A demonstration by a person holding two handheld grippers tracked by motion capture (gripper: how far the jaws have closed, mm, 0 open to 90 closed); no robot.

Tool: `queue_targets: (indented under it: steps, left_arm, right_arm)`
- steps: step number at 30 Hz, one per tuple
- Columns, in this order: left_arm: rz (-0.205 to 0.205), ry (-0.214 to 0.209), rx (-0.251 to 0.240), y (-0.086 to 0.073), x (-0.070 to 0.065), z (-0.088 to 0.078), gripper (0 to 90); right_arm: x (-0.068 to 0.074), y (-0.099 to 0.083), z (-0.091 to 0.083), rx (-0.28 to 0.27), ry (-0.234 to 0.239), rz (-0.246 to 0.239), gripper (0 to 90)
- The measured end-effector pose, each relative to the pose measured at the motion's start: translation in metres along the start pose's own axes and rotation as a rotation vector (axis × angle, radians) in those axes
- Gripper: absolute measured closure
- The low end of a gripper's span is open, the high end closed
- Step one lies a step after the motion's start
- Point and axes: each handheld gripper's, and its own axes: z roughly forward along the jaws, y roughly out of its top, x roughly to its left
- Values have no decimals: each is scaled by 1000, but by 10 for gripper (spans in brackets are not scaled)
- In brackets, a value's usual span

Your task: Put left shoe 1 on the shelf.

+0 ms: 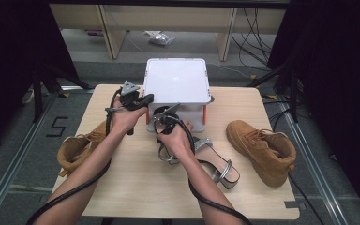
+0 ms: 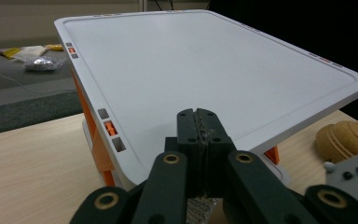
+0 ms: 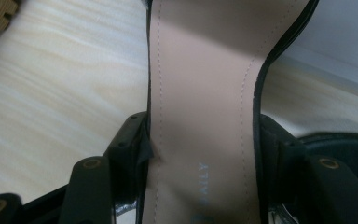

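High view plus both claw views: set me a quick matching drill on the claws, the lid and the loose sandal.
1 left claw
2 right claw
3 white lid
4 loose silver sandal

A clamped across a beige insole
B on the box at the far edge of the table
C shut
D lying on the table beside the right forearm

Pairs: 1-C, 2-A, 3-B, 4-D
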Motion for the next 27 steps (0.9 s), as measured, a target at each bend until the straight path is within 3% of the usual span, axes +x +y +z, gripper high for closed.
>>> queue_targets:
  steps: [3, 4, 5, 6, 7, 8, 9, 10, 11, 12, 16, 17, 18, 20, 21, 22, 23, 24, 25, 26, 27]
  left_arm:
    - [1, 0, 1, 0, 0, 0, 882]
    - [3, 1, 2, 0, 0, 0, 883]
    - [3, 1, 2, 0, 0, 0, 882]
    - [6, 2, 1, 0, -1, 0, 883]
    - [6, 2, 1, 0, -1, 0, 882]
    - [7, 1, 4, 0, -1, 0, 883]
    - [7, 1, 4, 0, -1, 0, 883]
    - [6, 1, 5, 1, 0, 0, 883]
    - [7, 2, 5, 1, -1, 0, 883]
    - [9, 2, 7, 1, -1, 0, 883]
    - [9, 1, 6, 1, -1, 0, 883]
    - [9, 0, 6, 1, -1, 0, 883]
    - [10, 1, 8, 1, -1, 0, 883]
    - [10, 1, 7, 1, -1, 0, 883]
    - [10, 1, 7, 1, -1, 0, 883]
    - [8, 1, 7, 1, 0, 0, 883]
    - [9, 1, 7, 1, 0, 0, 883]
    - [9, 0, 8, 1, -1, 0, 883]
    - [9, 0, 8, 1, -1, 0, 883]
    - [8, -1, 5, 1, -1, 0, 883]
    - [8, -1, 5, 1, -1, 0, 883]
  right_arm:
    - [2, 3, 4, 16, -23, 5, 431]
    - [4, 5, 6, 25, -71, 6, 431]
    - [4, 4, 8, 24, -80, -1, 431]
    - [-1, 4, 13, -10, -79, -53, 431]
    - [-2, 4, 14, 3, -66, -51, 431]
    - [-2, 4, 18, -6, -34, -23, 431]
    - [-2, 4, 18, -6, -34, -23, 431]
    - [1, 3, 19, 2, -75, -10, 431]
    - [-1, 3, 23, 8, -85, -18, 430]
    - [-1, 2, 26, -13, -92, -14, 430]
    - [0, 3, 27, -3, -103, 8, 429]
    - [3, 3, 27, -11, -103, 42, 429]
    - [2, 3, 27, -10, -109, 26, 428]
    - [8, 3, 24, 8, -112, 81, 421]
    - [7, 2, 26, -16, -96, 61, 410]
    - [6, 2, 25, -31, -133, 19, 383]
    - [7, 1, 23, -51, -145, 28, 365]
    - [10, 3, 16, -50, -124, 56, 340]
    - [11, 2, 14, -66, -137, 44, 325]
    - [14, 2, 8, -48, -115, 75, 325]
    - [14, 2, 8, -48, -115, 75, 325]
